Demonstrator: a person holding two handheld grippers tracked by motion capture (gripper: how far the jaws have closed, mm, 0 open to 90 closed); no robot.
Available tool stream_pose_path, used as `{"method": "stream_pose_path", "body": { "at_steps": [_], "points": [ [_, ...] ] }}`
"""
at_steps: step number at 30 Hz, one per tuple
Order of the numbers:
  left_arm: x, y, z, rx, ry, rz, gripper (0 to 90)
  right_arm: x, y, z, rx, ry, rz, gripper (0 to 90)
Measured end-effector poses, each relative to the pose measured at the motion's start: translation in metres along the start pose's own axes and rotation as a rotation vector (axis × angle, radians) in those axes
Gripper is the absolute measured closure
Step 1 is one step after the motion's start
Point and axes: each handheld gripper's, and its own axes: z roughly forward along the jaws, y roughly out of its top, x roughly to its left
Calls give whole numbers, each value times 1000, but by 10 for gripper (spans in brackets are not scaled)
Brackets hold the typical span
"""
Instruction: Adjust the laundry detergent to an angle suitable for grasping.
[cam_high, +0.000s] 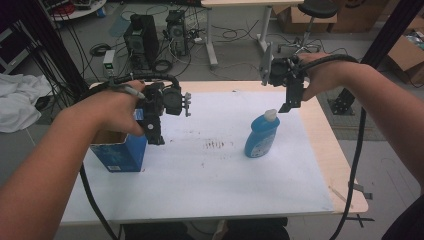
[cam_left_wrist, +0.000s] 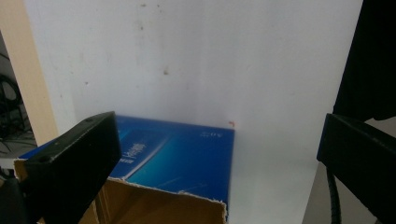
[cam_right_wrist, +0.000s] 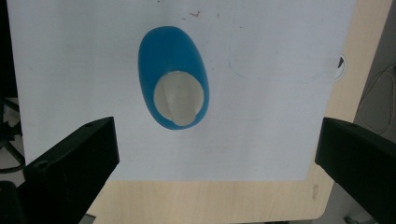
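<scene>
Left forearm reaching in, left gripper (cam_high: 156, 131) jaws apart over blue box (cam_high: 120, 155); right gripper (cam_high: 291, 102) spread wide above blue bottle (cam_high: 261, 136).

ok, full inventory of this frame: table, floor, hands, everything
bottle: 1, blue with a white cap, upright on the right half of the sheet
box: 1, blue cardboard, top open, on the left part of the sheet
sheet: 1, white with some marks, covers most of the table
table: 1, light wood, bare strip at the right
computer towers: 2, dark, on the floor beyond the table
stool: 1, black seat, far right on the floor
cloth: 1, white, left of the table
left gripper: 1, black, jaws open over the box
right gripper: 1, black, jaws open above the bottle
</scene>
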Motion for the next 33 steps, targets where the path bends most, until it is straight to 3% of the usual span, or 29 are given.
{"method": "stream_pose_path", "body": {
  "at_steps": [10, 26, 33],
  "points": [
    [-2, -3, 2, -8, 3, -13, 1, 15, 10, 17, 10, 39, -63, 0],
    [-4, -3, 3, -12, -4, -9, 1, 18, 6, 67, 36, 98, -77, 0],
    [-4, -3, 2, -12, -4, -11, 1, 18, 7, 79, 34, 116, -78, 0]
  ]
}}
